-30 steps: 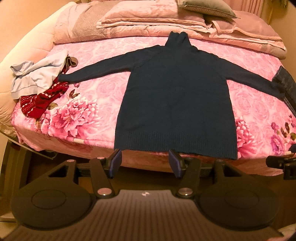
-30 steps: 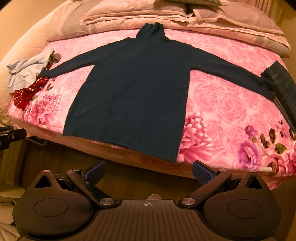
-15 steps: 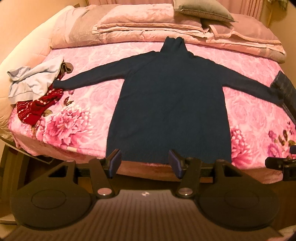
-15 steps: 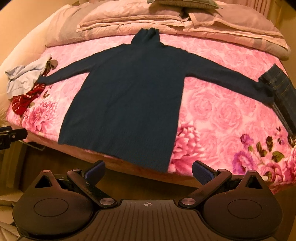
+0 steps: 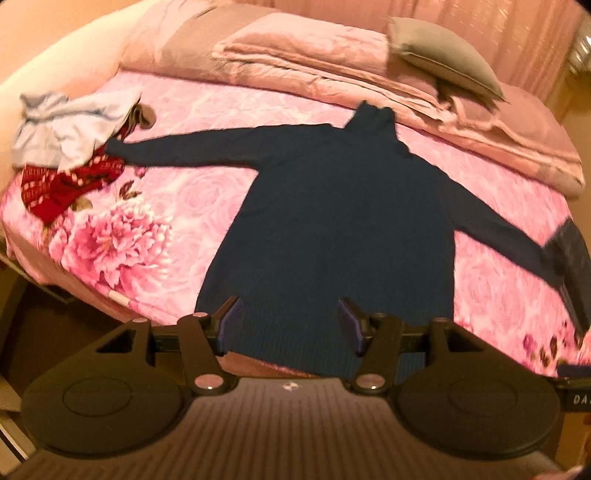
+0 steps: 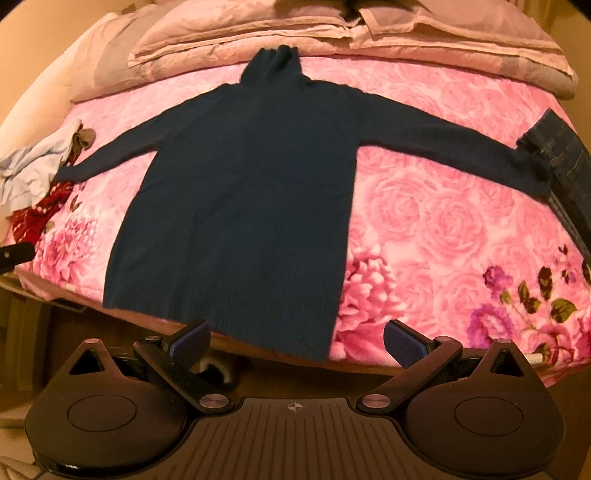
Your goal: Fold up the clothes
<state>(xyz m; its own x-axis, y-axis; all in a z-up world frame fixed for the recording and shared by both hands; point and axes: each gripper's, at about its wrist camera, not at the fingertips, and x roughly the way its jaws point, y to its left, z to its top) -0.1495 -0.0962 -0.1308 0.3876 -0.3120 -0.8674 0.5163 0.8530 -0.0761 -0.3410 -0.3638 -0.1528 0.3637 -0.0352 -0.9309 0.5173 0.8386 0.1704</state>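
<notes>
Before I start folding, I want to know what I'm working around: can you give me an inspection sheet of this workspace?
Surface: bed with pink floral bedspread, flat.
Job's things: dark blue turtleneck sweater spread flat, sleeves out, collar toward the pillows, hem at the near edge.
Clutter: light blue garment and red patterned garment heaped by one sleeve end; folded jeans touching the other cuff; folded pink quilts and a grey pillow at the head.
Grippers: left gripper open, at the hem; right gripper open, short of the hem; neither holds anything.
Cables: nothing seen.
Surroundings: dark floor below the bed edge; pink curtain behind.
</notes>
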